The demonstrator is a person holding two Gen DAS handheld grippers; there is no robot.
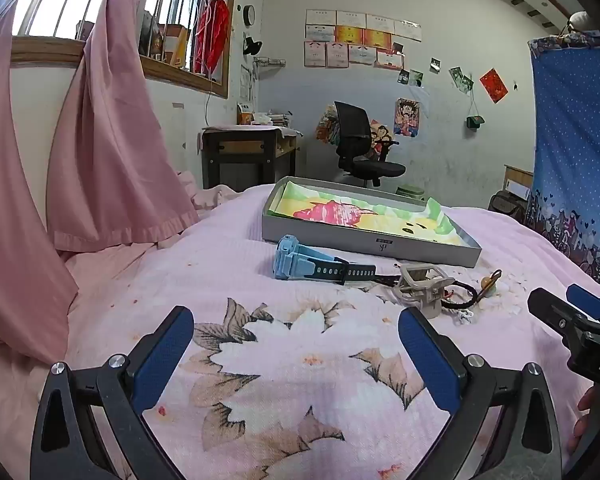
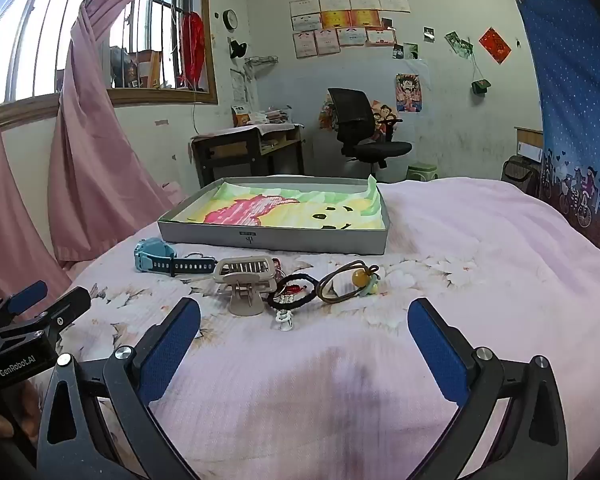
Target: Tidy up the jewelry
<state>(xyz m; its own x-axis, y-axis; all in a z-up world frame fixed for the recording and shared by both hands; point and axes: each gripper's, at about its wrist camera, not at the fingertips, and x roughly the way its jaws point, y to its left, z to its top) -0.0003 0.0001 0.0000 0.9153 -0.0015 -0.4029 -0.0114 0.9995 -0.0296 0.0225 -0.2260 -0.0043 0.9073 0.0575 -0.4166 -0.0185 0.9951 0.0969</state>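
A grey shallow box lined with a colourful drawing lies on the pink bedspread. In front of it lie a blue watch, a beige hair claw, a black cord bracelet, a brown cord with an amber bead and a small white clip. My left gripper is open and empty, short of the watch. My right gripper is open and empty, just short of the jewelry pile; it also shows in the left wrist view.
Pink curtains hang at the left of the bed. A blue patterned curtain hangs at the right. A desk and a black office chair stand beyond the bed's far edge.
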